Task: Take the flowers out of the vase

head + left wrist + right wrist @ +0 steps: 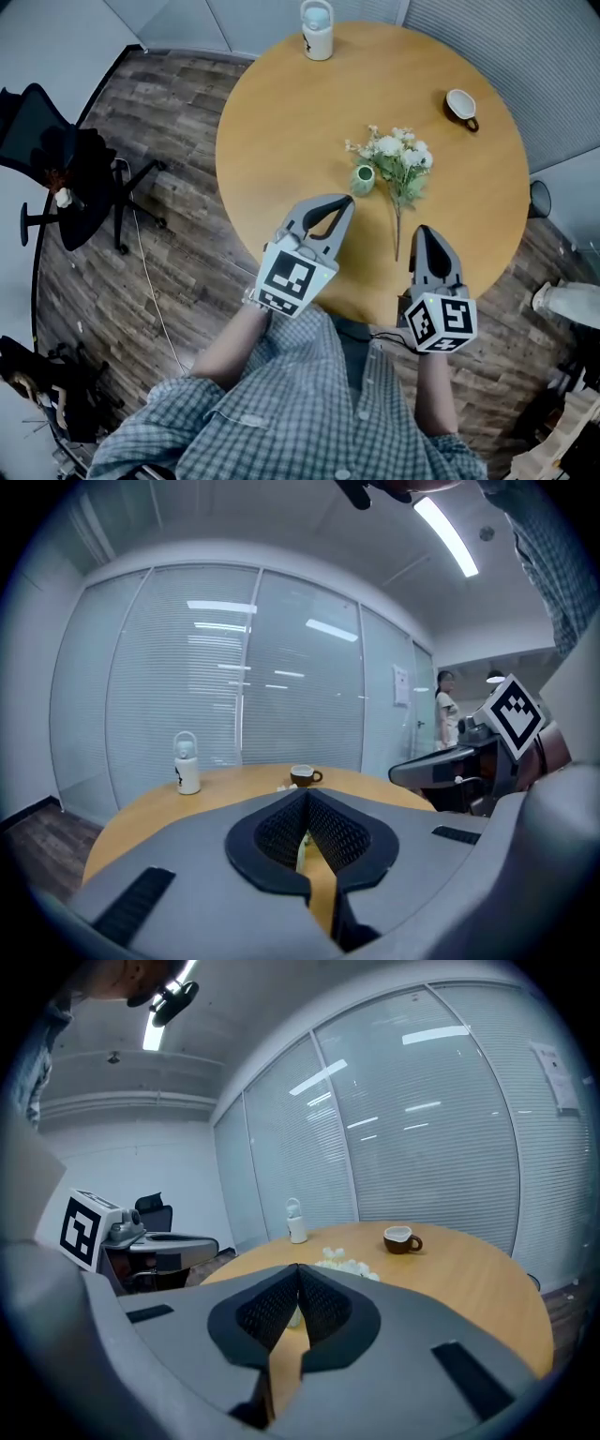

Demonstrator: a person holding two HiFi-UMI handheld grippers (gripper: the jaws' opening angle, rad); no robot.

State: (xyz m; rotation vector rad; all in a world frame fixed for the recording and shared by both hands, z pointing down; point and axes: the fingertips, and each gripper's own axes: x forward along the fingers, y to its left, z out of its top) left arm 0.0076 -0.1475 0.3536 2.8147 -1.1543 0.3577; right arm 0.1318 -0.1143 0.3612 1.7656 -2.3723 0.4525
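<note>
The room had a floor (178, 103) of dark wood-look planks. A round wooden table (281, 112) with a light, honey-coloured top stood close to the walls. To its left in the head view, a black office chair (56, 159) stood on the floor, and a thin white cable (148, 281) lay near it. Glass partition walls (206, 686) with closed horizontal blinds ran behind the table. A sheet of paper (400, 684) was fixed on one pane. A long ceiling lamp (448, 536) was lit.
</note>
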